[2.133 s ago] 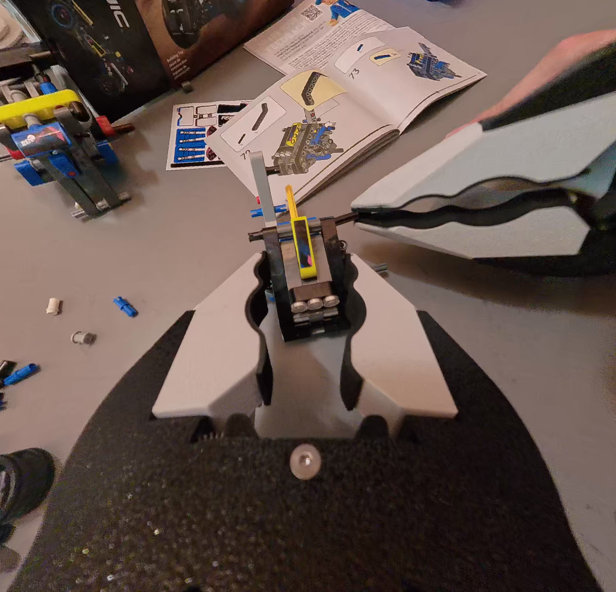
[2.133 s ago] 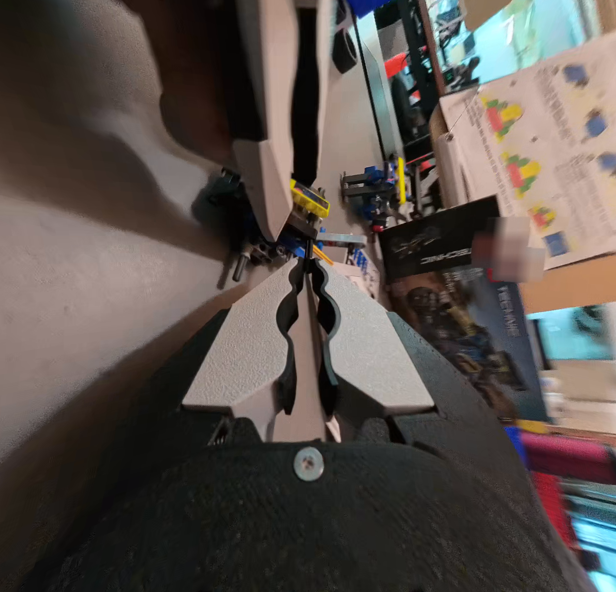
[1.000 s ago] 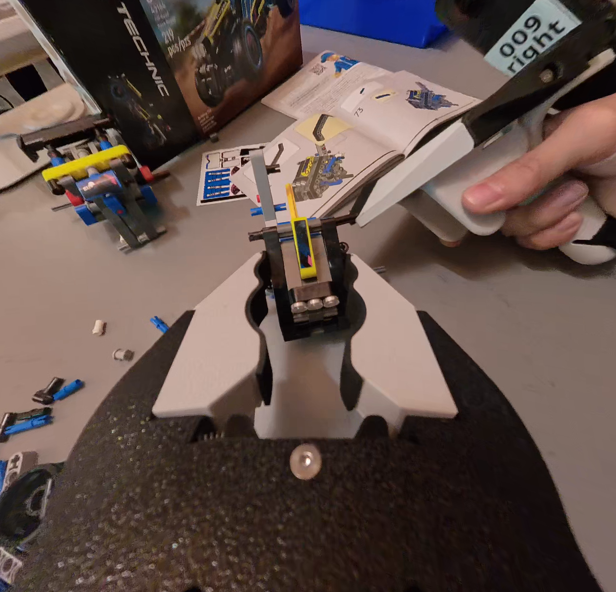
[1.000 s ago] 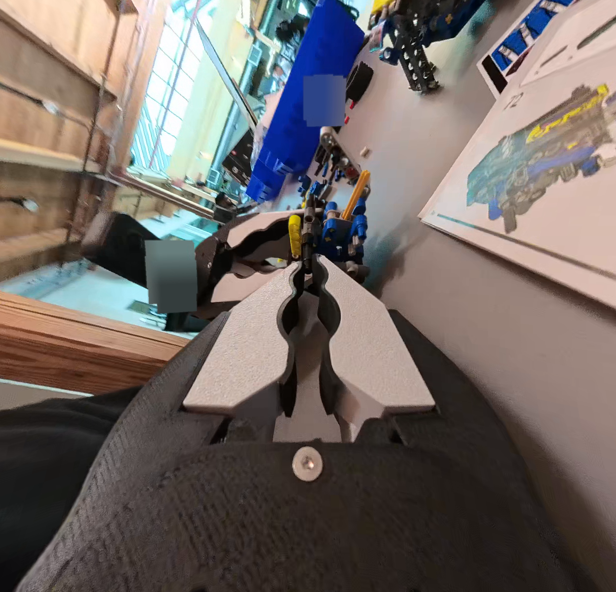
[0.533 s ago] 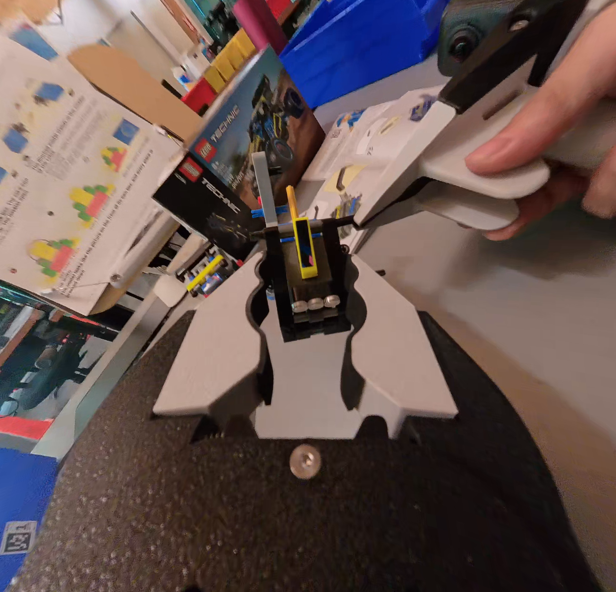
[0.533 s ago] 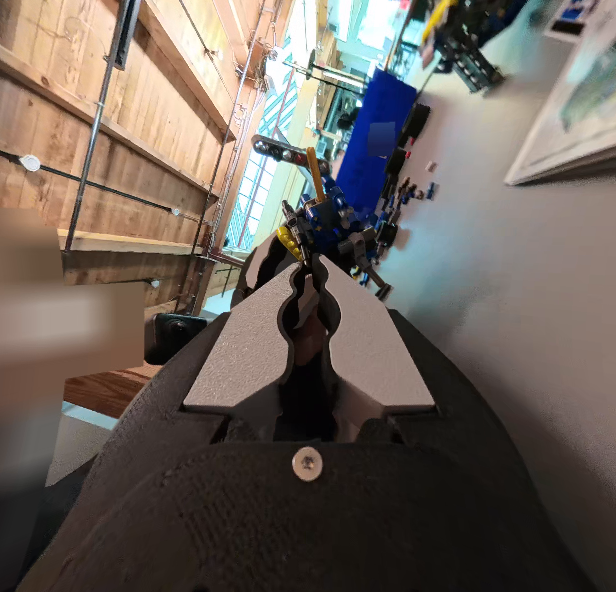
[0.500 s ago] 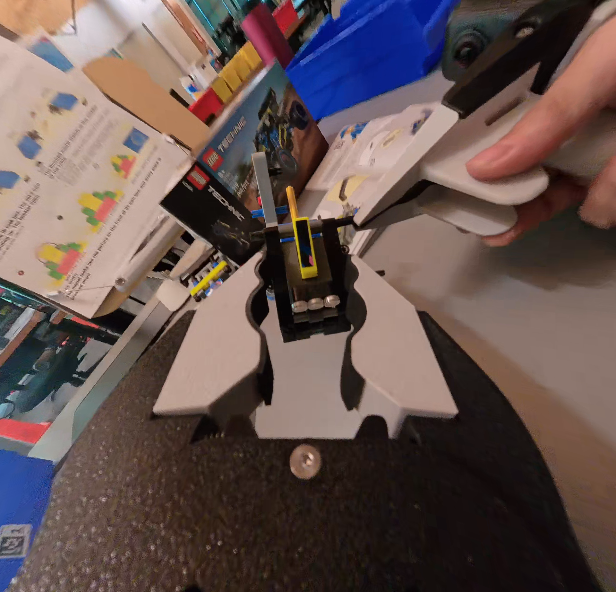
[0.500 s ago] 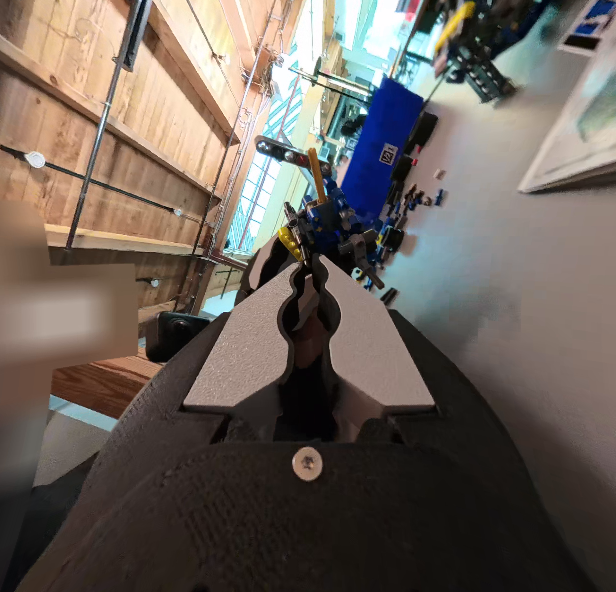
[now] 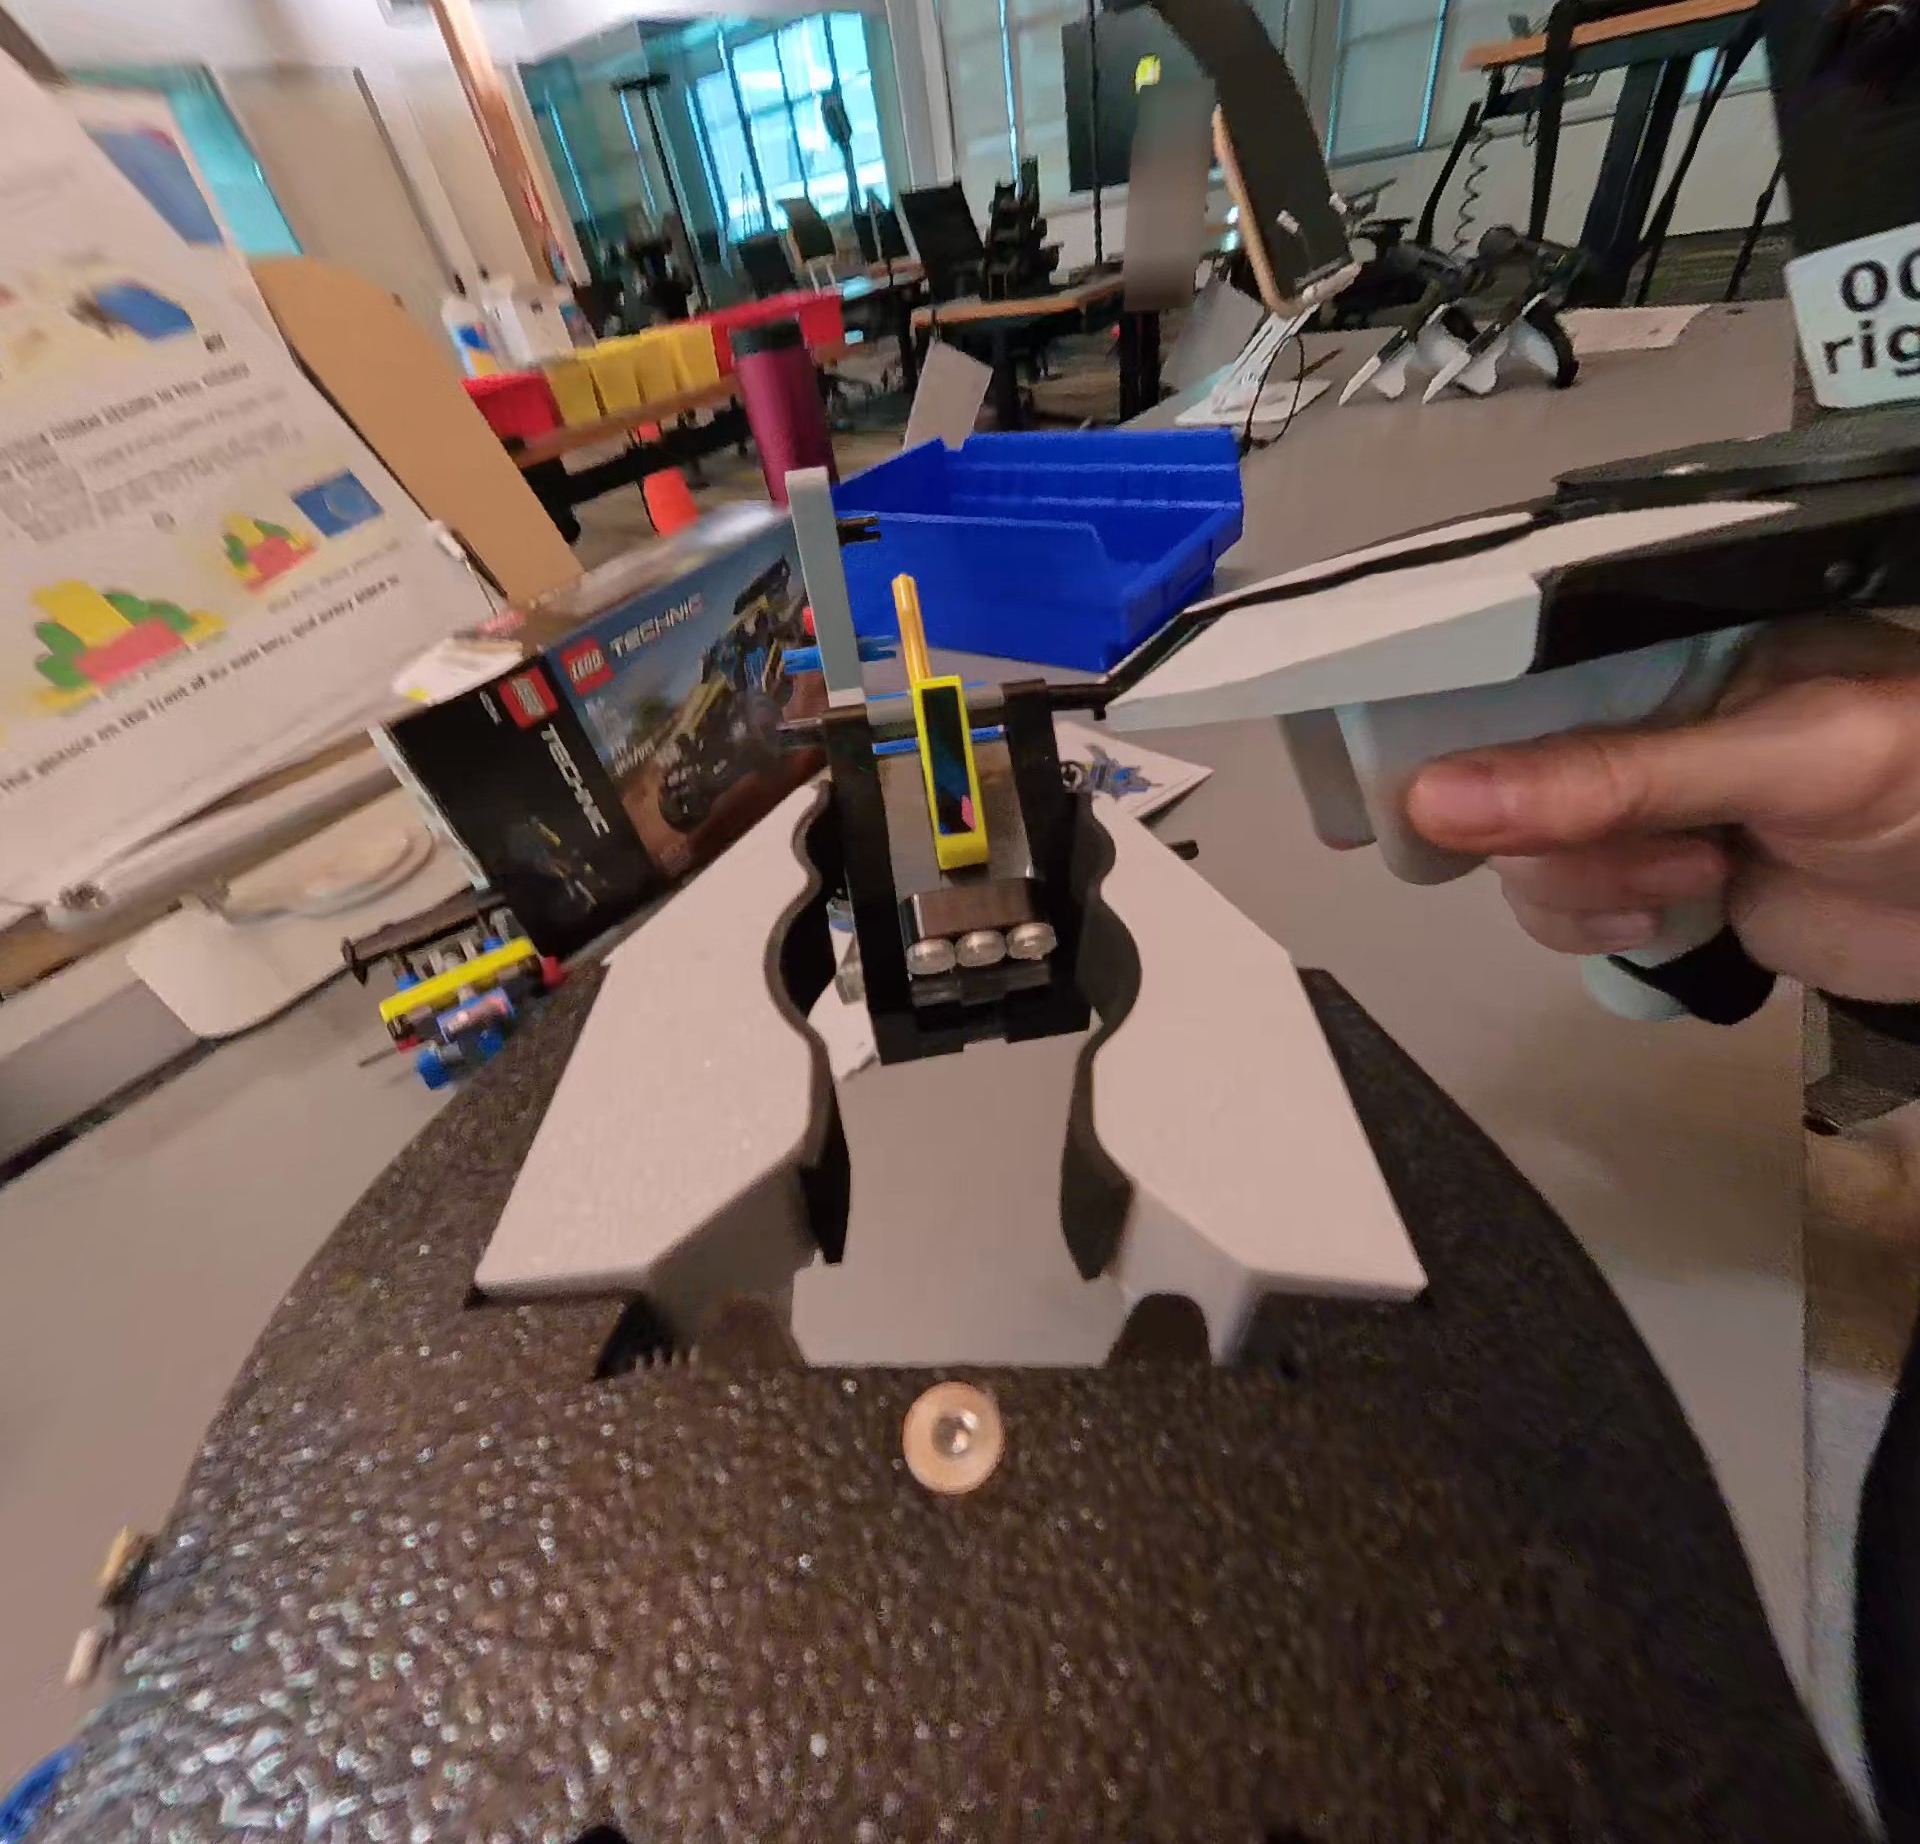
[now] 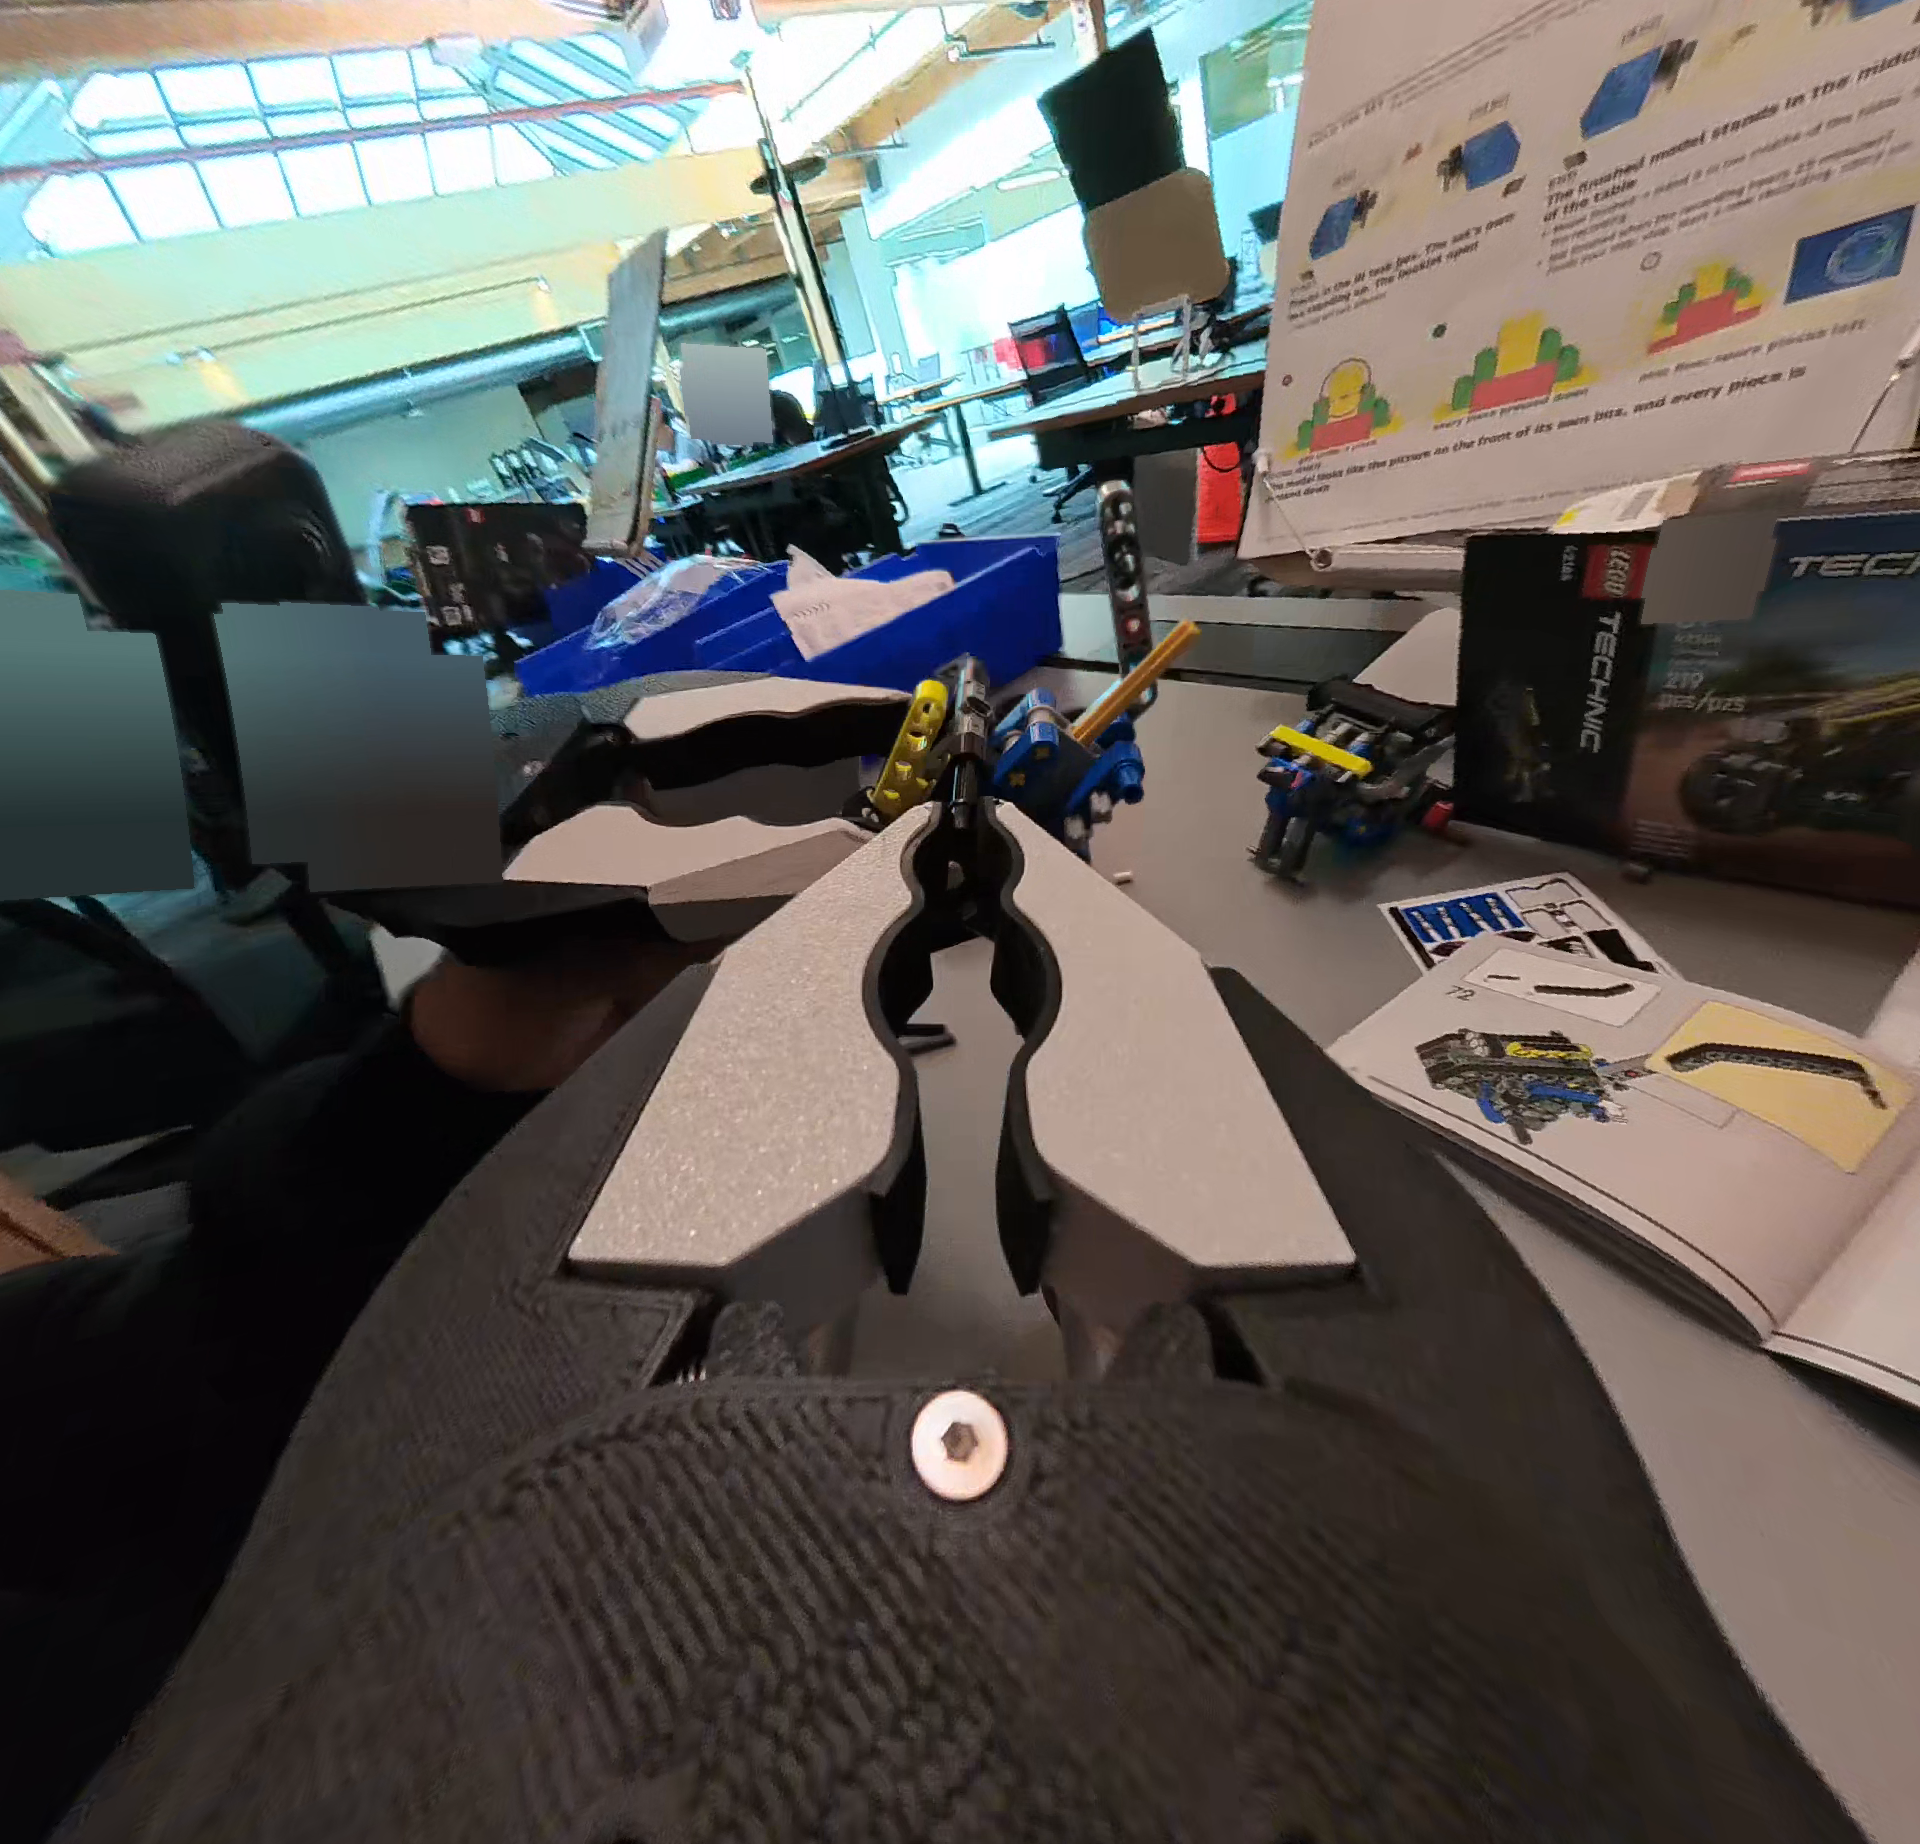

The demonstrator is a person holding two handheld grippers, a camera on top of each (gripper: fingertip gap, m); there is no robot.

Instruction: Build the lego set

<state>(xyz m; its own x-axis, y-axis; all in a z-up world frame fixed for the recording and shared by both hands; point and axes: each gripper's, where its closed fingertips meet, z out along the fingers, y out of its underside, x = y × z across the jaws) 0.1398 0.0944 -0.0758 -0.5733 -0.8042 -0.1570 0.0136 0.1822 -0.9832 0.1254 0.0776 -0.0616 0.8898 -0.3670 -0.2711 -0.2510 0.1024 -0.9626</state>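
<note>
My left gripper [image 9: 951, 838] is shut on a small brick assembly [image 9: 961, 921] with a black frame, a yellow beam, an upright grey beam and an orange axle, and holds it above the grey table [image 9: 1507, 1067]. Both pads press on its black sides. My right gripper [image 10: 961, 812] is shut on a thin black axle [image 10: 966, 755] that sticks out of the assembly's side. It comes in from the right in the left wrist view [image 9: 1117, 693]. In the right wrist view the assembly [image 10: 1049, 755] shows its blue underside between the left gripper's fingers [image 10: 727, 724].
A blue bin [image 9: 1039, 558], a toy set box [image 9: 623, 734] and a second brick assembly [image 9: 457, 984] lie beyond. An open instruction booklet [image 10: 1662, 1098] and a sticker sheet [image 10: 1507, 927] lie to the right. A person's hand [image 9: 1662, 838] holds the right gripper.
Both grippers rose and tilted together with the assembly, so the views swung from the table top to the room. Both grasps stayed as they were.
</note>
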